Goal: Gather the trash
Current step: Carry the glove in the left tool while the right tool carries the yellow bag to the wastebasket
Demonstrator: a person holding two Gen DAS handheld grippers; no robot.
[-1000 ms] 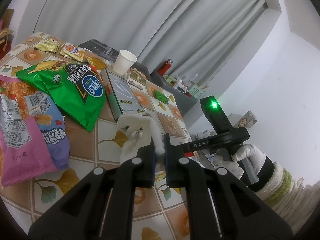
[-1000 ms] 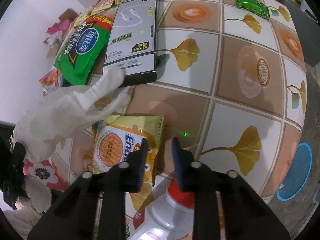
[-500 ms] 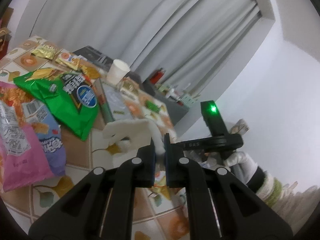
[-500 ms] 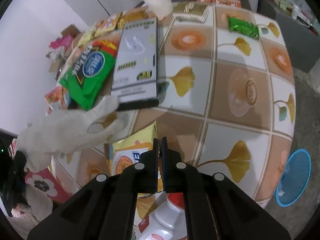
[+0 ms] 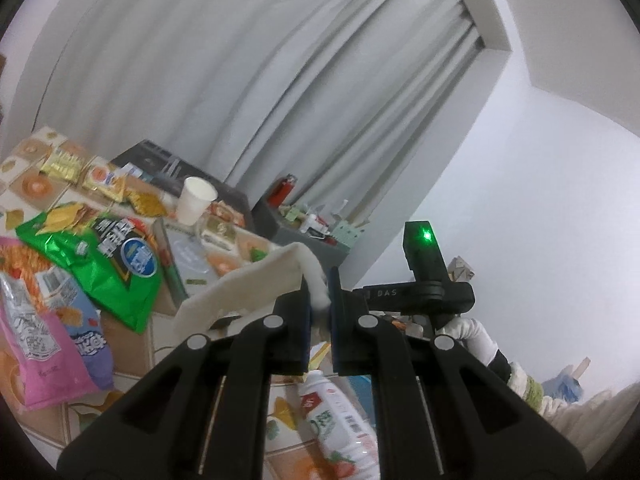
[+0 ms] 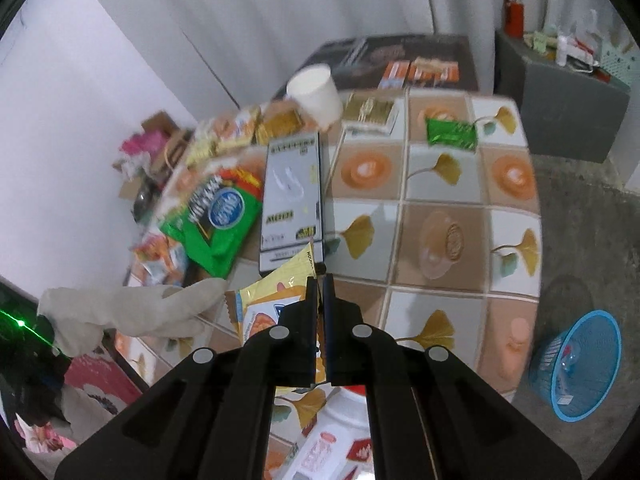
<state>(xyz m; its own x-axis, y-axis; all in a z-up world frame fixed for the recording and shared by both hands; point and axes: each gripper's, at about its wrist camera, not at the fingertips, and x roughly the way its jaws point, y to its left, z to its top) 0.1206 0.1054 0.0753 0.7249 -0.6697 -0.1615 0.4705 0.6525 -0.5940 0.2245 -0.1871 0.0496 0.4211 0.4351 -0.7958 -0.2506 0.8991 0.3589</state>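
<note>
**A:** Right wrist view: we've got the right gripper (image 6: 319,280) clamped tight on the edge of a crinkly yellow snack wrapper (image 6: 276,300), glossy foil with a zigzag-cut end, lifted off the table (image 6: 440,184). That tabletop is smooth tile, square panels with ginkgo leaves and orange blobs, rounded at the near rim.

**B:** And on the left wrist view we see the left gripper (image 5: 319,296) pinched shut on a limp white glove (image 5: 248,284), soft fabric, sagging off to the left of the jaws.

**A:** Yep. The far-left part is crowded for us: a shiny green chip bag (image 6: 218,220), a flat grey rectangular box (image 6: 292,200) beside it, a white paper cup (image 6: 316,94) tipped near the back edge, a small green packet (image 6: 452,132) on its own.

**B:** The right half of the tiles is pretty open though. And the blue mesh basket (image 6: 576,364) sits on the grey floor past the table's right edge, well apart from the wrapper.

**A:** A white bottle with a red cap (image 6: 336,432) lies just under our jaws.
</note>
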